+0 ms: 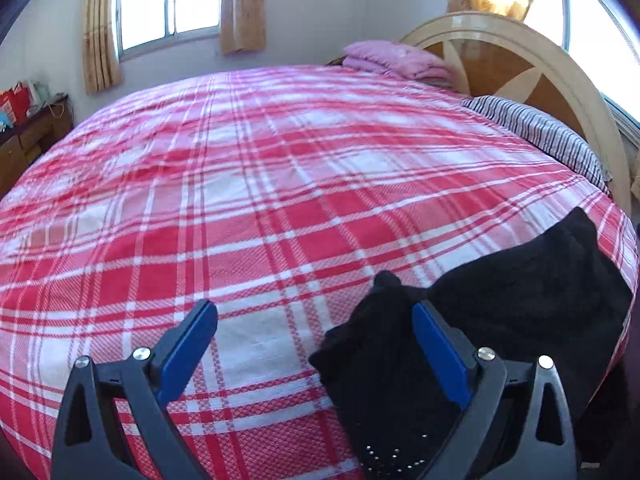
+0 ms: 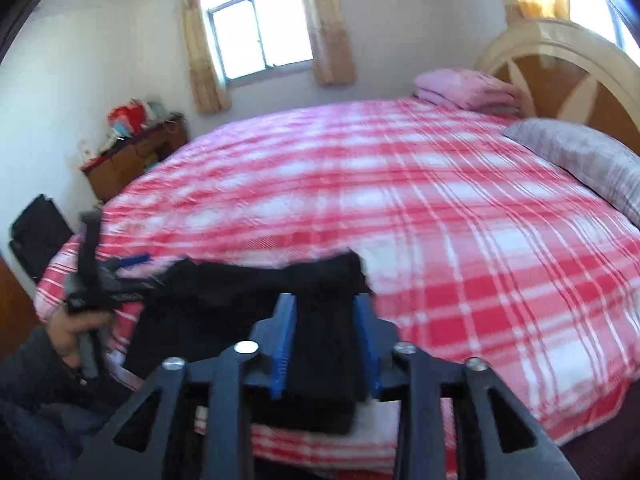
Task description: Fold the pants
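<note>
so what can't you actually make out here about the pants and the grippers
- Right wrist view: motion blur hides whether the right gripper pinches the black pants.
- Left wrist view: the left gripper's right finger covers part of the pants.
- Both views: the bottom edge cuts off the pants, so how far they are folded is unclear.

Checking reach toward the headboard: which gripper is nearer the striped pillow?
Right. The right gripper sits on the pants toward the striped pillow; the left gripper is farther left.
</note>
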A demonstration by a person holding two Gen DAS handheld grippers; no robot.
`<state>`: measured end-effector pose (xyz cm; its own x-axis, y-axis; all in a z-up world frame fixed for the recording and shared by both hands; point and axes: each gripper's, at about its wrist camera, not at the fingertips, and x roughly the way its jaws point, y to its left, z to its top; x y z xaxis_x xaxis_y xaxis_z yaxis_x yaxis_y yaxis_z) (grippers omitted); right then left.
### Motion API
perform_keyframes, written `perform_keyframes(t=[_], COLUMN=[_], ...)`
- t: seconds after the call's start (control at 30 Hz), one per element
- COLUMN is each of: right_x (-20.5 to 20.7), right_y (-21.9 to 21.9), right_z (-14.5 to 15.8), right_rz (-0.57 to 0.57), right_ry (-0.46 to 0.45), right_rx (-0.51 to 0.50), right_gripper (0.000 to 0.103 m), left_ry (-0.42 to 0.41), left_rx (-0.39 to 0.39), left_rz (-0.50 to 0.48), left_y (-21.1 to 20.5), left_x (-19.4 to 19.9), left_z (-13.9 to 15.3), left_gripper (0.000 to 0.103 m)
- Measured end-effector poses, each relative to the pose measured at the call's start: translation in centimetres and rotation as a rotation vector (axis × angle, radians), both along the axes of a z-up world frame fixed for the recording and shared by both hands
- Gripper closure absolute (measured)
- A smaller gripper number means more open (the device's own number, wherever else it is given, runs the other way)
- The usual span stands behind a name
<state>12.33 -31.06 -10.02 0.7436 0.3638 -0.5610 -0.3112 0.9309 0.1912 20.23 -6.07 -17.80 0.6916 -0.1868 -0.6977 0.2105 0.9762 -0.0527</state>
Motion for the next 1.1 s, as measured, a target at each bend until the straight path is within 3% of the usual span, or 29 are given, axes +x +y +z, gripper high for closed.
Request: perform_keyframes(t=[0.13,0.3,0.53,0.77,0.93,1.03,1.1], right_x=[3.6,6.5,5.2,0.7,-1.1,-0.1,0.3], right_y=[4.0,4.1,3.7,4.6,5.1,5.2,4.8], right_z=[-1.8,-6.7,-6.0,-4.2,-5.5,-7.9,-8.7], right_rz=[0.104,0.027,0.038,0.151,0.225,0.183,0.183], right_ry=[0.11,0.249,0.215,0.111,0.149,0.216,0.211], right_rx=[0.031,-0.037,-0.009,-0.03,-0.054,-0.133,-0.102], right_gripper=[0.05,0.051,0.05,0.05,0.05,0.05,0.05], left_ry=[0.015,0.026,0.025,-0.011,-0.016,0.006,0.019], left_rx=[0.017,-0.008,-0.043,0.023,0.086,0.099,0.097], left_rz=[0.031,0.033,0.052,0.016,-0.037,-0.043,-0.045], left_y=[0.6,1.0,1.5,1.0,-0.4,-1.0,-1.0], left_x=[0.1,0.6,-0.5,-4.0,-5.4,-5.0,-4.8], left_z=[-0.8,-1.3,-0.8,1.1,0.9,0.1,-0.4], left_gripper=[0.0,0.0,0.0,0.0,0.0,0.0,0.0])
